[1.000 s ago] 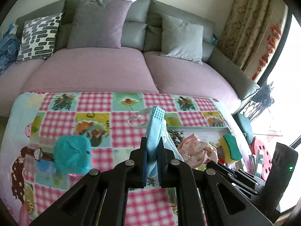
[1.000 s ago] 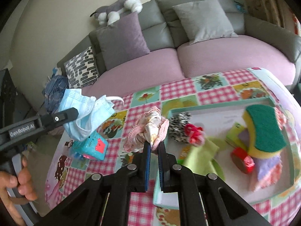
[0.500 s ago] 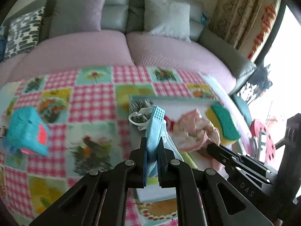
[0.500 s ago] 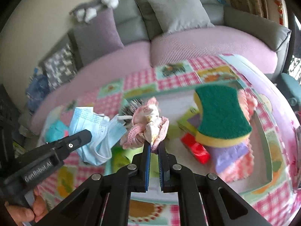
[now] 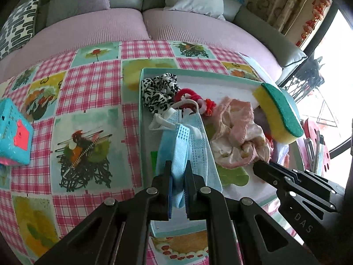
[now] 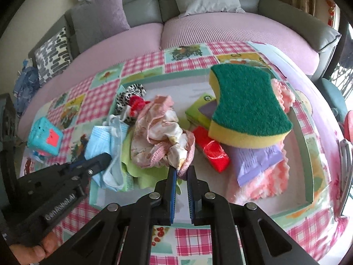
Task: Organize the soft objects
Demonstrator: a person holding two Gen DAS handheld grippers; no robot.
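Tray [image 5: 141, 119] left rim runs just left of the left gripper [image 5: 178, 172]; bare white floor shows only ahead by the far rim. Left fingers are clamped on the blue face mask [image 5: 187, 141], over the tray. Right gripper [image 6: 181, 174] fingers pinch the pink cloth [image 6: 158, 132] ahead, beside the sponge [image 6: 245, 101].
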